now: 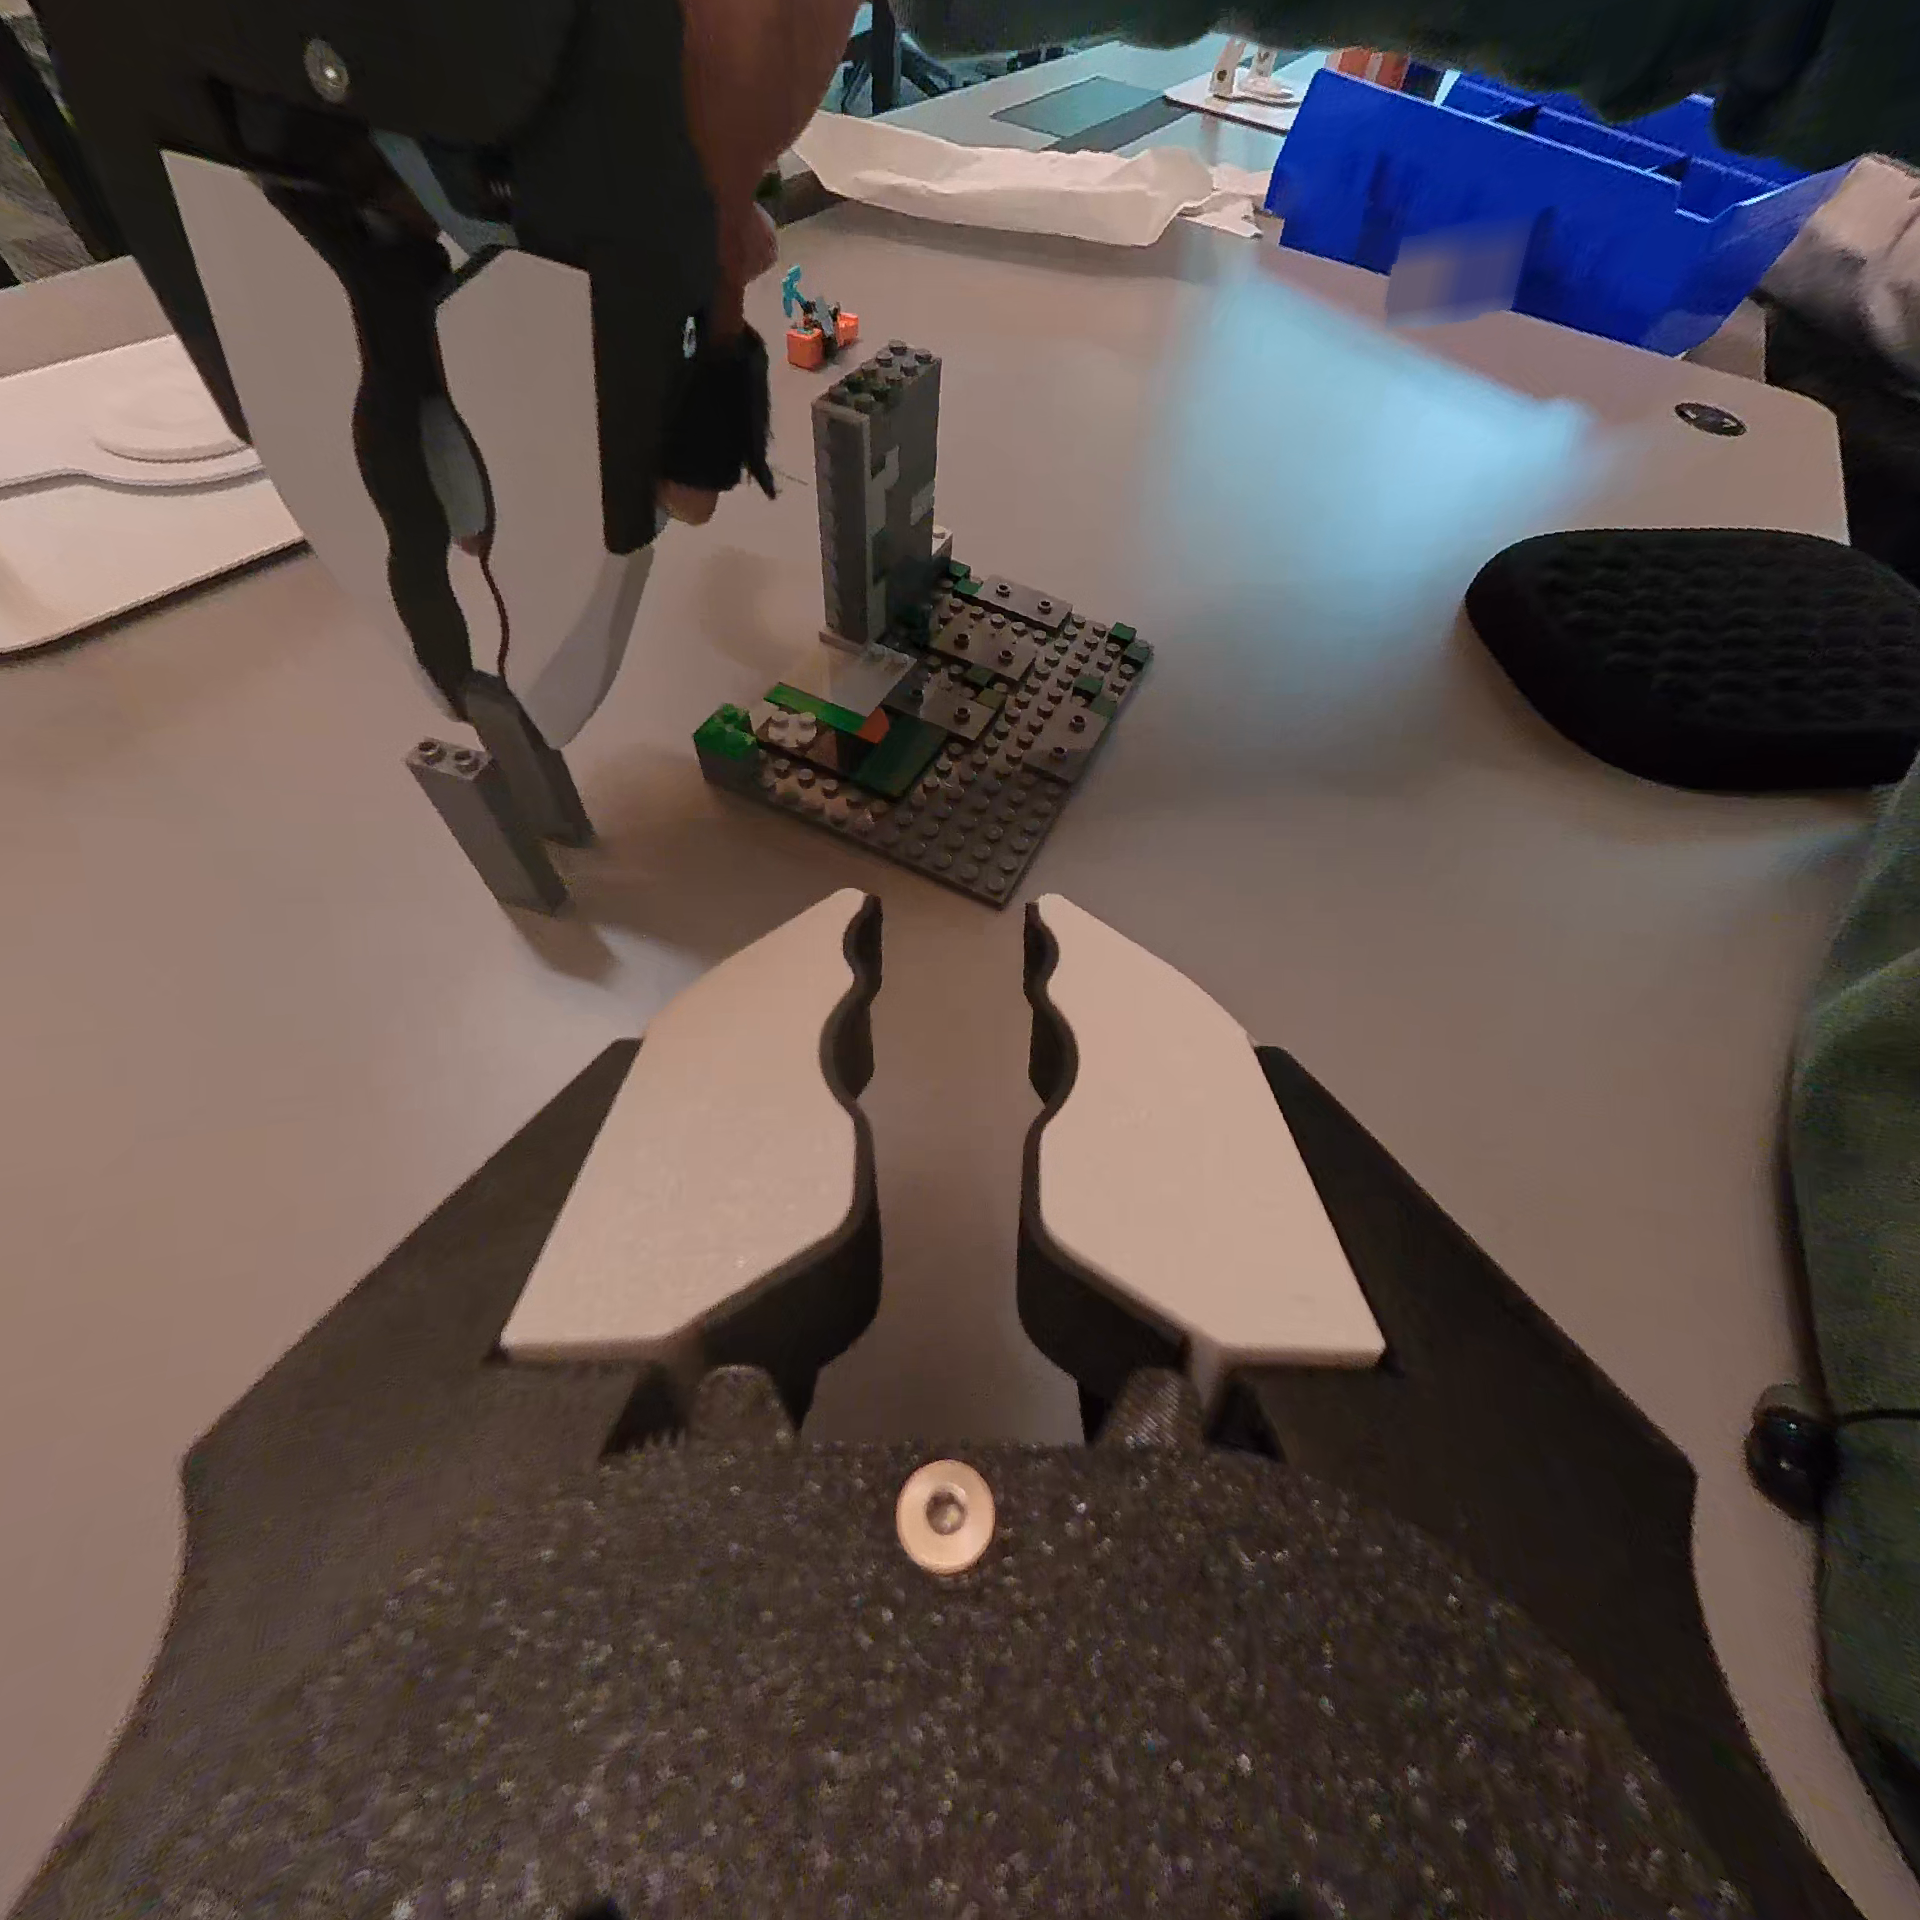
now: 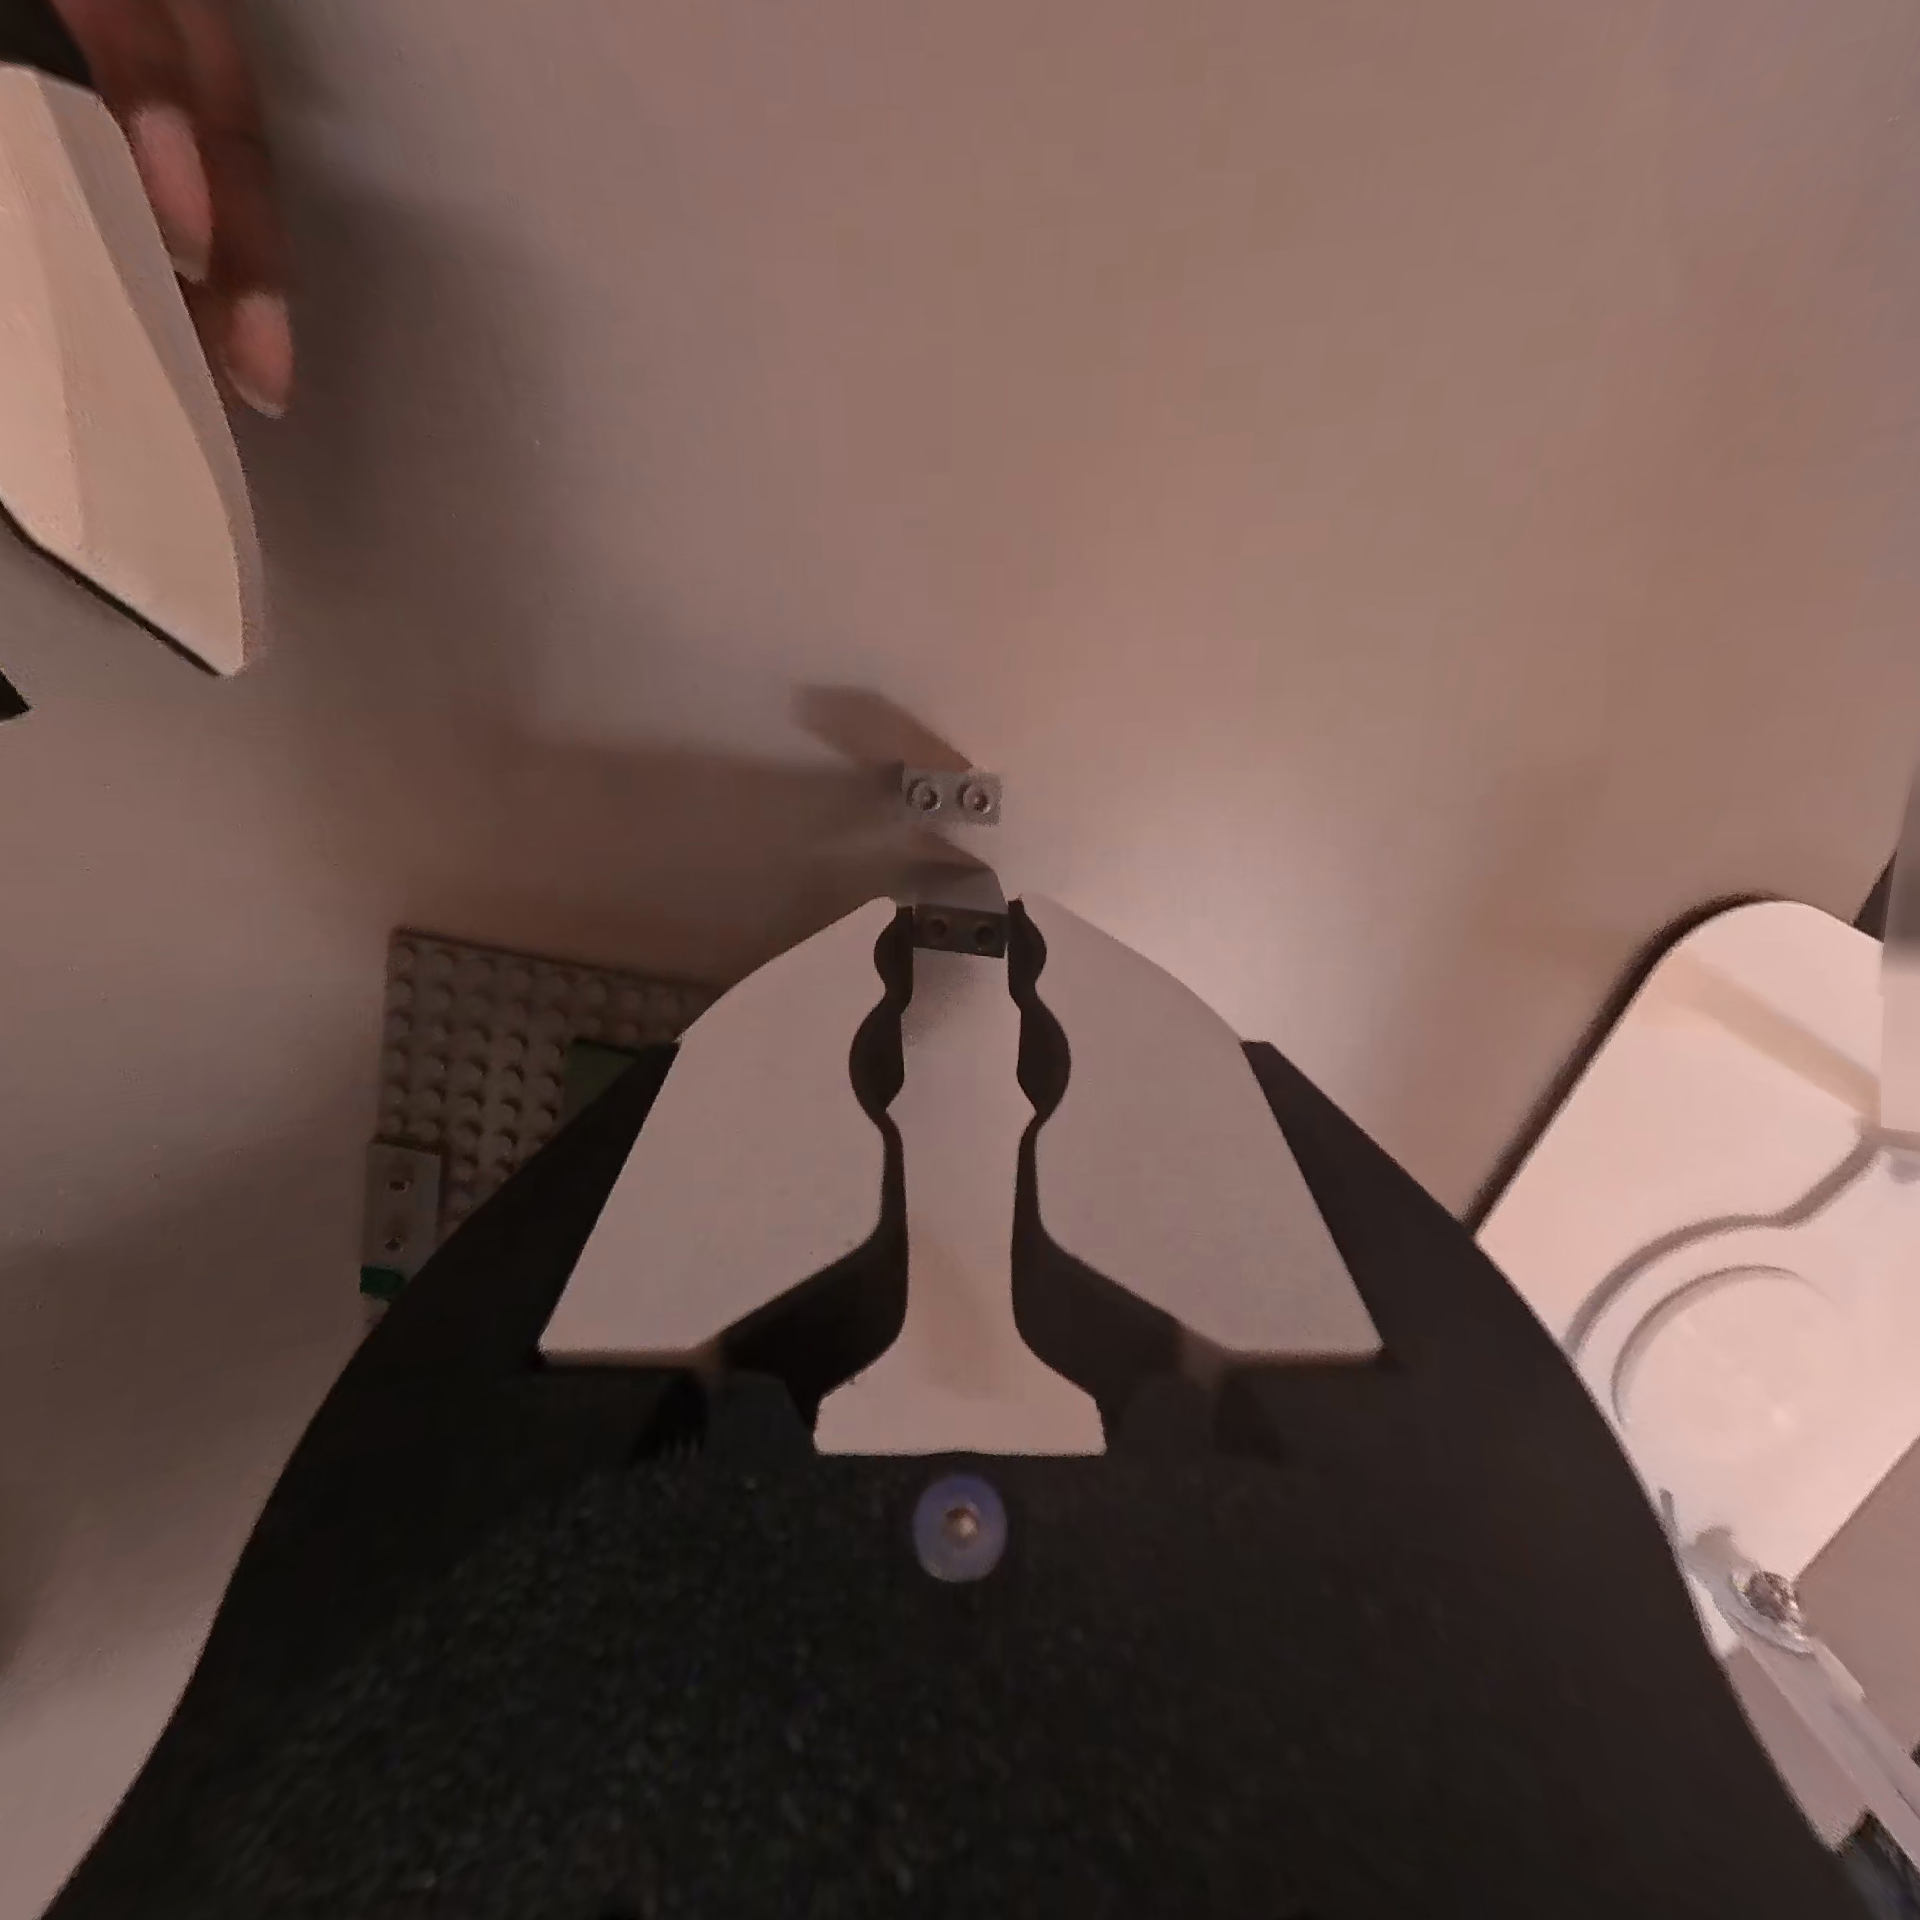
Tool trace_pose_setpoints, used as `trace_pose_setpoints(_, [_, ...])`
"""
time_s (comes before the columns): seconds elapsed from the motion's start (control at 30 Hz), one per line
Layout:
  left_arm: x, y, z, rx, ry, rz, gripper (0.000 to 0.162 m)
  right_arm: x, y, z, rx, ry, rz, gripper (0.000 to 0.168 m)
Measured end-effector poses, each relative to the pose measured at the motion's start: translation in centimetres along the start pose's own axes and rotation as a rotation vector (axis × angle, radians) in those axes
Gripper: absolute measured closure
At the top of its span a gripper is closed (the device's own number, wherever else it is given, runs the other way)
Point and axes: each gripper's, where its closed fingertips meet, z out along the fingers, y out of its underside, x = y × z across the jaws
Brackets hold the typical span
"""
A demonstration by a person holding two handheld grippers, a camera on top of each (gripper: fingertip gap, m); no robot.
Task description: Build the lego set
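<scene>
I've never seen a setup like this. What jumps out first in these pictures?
The half-built lego model at the table's middle: a dark studded baseplate with green patches and a tall grey tower at its far corner. To its left, the right tool reaches down, shut on a tall grey pillar piece, with a second grey pillar standing beside it. The left tool waits open in the foreground.
</scene>
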Motion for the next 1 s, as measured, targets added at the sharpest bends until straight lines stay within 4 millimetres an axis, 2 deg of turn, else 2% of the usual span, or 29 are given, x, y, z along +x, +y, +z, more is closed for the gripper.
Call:
trace_pose_setpoints(0.23, [0.1,0.1,0.0,-0.001,0.012,-0.003,0.137,0.1,-0.7,0.3,0.043,-0.030,0.017,0.151])
trace_pose_setpoints(0.6, [0.2,0.2,0.0,-0.006,0.021,-0.006,0.137,0.1,-0.3,0.3,0.053,-0.031,0.030,0.151])
trace_pose_setpoints(0.67, [0.2,0.1,-0.1,0.003,0.018,0.001,0.138,0.1,-0.1,-0.2,0.045,-0.027,0.024,0.151])
trace_pose_setpoints(0.7, [0.4,-0.1,-0.3,0.010,0.016,0.010,0.140,0.2,-0.4,-1.1,0.056,-0.017,0.020,0.151])
trace_pose_setpoints(0.73, [0.5,-0.2,-0.4,0.014,0.013,0.021,0.141,0.2,-1.3,-2.4,0.097,-0.013,0.018,0.152])
trace_pose_setpoints(0.8, [0.6,-0.1,-0.4,0.009,0.005,0.045,0.145,0.0,-4.4,-5.8,0.208,0.006,0.005,0.152])
trace_pose_setpoints(0.9, [0.5,0.0,0.0,-0.008,-0.012,0.068,0.151,-0.7,-11.1,-10.1,0.372,0.035,-0.048,0.152])
trace_pose_setpoints(1.0, [0.3,-0.5,-0.5,0.012,-0.053,0.096,0.160,-1.7,-18.0,-11.3,0.491,0.023,-0.088,0.152])
